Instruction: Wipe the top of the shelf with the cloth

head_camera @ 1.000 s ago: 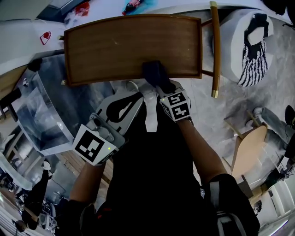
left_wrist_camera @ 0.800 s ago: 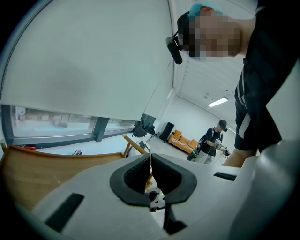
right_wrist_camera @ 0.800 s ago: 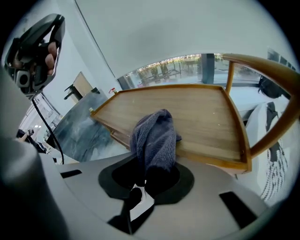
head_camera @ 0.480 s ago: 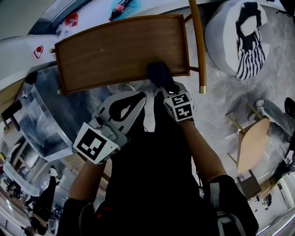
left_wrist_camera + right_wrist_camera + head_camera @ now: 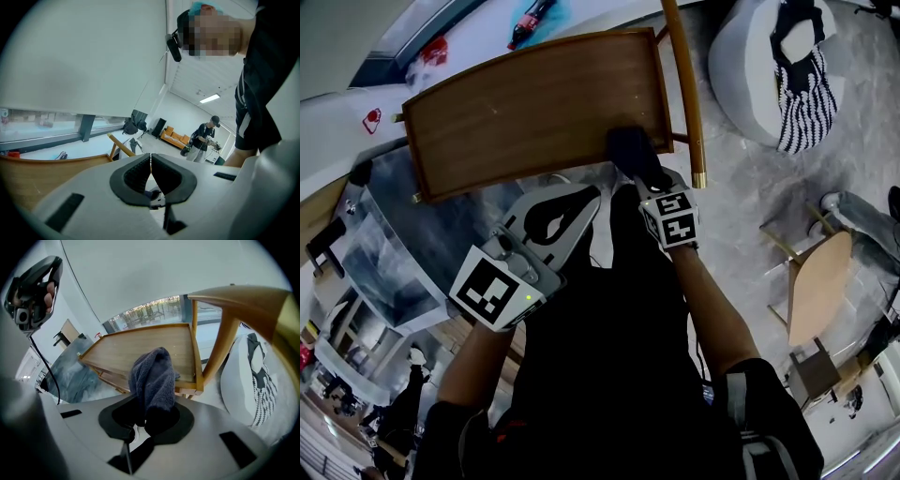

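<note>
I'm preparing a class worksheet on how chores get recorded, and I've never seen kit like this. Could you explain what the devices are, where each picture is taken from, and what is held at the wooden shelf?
There is no robot here. A person holds a two-jaw clamp, called a gripper, in each hand. The head view comes from a camera on the person's head, looking steeply down. The other two views come from cameras riding on each gripper, looking along its jaws.

The right gripper is shut on a dark blue cloth, which sits at the near right corner of the brown wooden shelf top. The left gripper is shut with nothing in it, just short of the shelf. The cubes with black-and-white squares are parts of the grippers.
</note>
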`<state>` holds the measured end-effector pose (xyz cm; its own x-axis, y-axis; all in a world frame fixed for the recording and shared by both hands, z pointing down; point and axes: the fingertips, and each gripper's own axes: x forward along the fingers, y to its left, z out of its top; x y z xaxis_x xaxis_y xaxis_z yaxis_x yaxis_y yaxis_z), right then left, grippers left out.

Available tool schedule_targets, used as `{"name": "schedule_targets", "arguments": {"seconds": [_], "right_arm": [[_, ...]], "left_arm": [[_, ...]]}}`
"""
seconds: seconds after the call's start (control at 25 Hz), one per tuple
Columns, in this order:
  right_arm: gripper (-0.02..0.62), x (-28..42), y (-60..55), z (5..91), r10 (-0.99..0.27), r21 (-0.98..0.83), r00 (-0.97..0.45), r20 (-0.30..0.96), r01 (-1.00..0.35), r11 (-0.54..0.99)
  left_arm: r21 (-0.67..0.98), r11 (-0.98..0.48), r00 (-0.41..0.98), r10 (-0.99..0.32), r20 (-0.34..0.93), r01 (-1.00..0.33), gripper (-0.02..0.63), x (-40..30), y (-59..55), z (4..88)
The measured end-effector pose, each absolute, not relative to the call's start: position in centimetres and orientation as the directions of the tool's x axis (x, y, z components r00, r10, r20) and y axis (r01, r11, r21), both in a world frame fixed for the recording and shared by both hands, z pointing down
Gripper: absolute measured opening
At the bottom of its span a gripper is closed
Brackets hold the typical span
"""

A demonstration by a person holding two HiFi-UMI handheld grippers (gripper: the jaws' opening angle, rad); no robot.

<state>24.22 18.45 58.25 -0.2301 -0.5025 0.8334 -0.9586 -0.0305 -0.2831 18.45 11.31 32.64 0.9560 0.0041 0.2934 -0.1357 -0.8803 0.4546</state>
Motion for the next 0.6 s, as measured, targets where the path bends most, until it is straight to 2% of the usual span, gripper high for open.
{"name": "schedule_targets", "arguments": {"seconds": [0.6], "right_arm": [[0.069, 27.6, 20.6, 58.0, -0.503, -0.237, -0.146, 0.852, -0.964, -0.122]], "left_arm": [[0.437, -0.897, 0.961, 0.056, 0.269, -0.07, 0.026, 20.7, 12.0, 32.1]]}}
